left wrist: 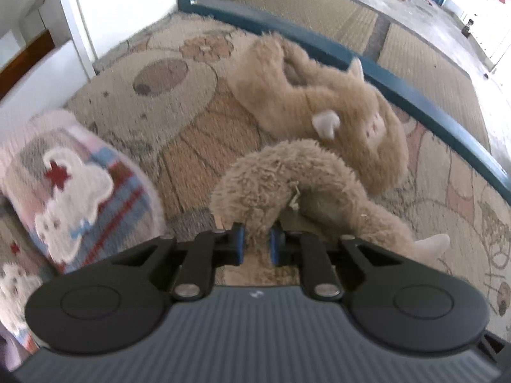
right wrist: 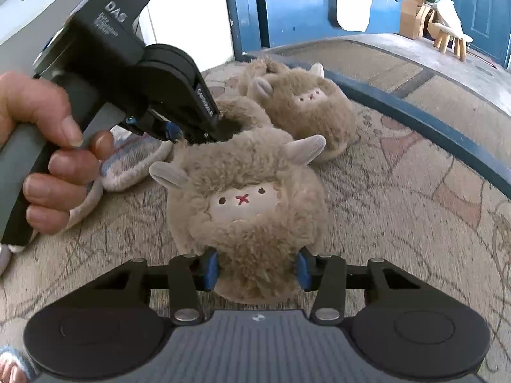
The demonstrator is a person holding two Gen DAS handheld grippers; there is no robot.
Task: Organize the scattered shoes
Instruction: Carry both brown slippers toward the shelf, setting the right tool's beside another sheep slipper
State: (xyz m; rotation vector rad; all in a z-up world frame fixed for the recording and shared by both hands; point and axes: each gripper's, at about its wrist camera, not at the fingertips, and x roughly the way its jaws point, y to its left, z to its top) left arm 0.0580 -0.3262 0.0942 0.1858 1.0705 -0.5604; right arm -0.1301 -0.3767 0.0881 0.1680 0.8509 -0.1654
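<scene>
A brown plush sheep slipper [right wrist: 249, 198] lies on the patterned rug, its face toward the right wrist camera. My right gripper [right wrist: 257, 269] is shut on its toe, blue pads pressed into the fur on both sides. My left gripper [left wrist: 256, 245] is shut on the fuzzy heel rim of the same slipper [left wrist: 281, 185]; in the right wrist view this left gripper [right wrist: 179, 134] is held by a hand [right wrist: 48, 166]. The matching sheep slipper [right wrist: 306, 108] [left wrist: 319, 105] rests just beyond, near the threshold. A pink and blue knitted slipper [left wrist: 80, 191] [right wrist: 134, 166] lies to the left.
A beige cartoon rug [right wrist: 399, 223] covers the floor. A dark blue door threshold [left wrist: 415, 111] [right wrist: 431, 121] runs behind the slippers, with a woven mat [left wrist: 319, 9] past it. A small wooden stool [right wrist: 450, 38] stands by the blue door. White furniture [left wrist: 41, 73] borders the left.
</scene>
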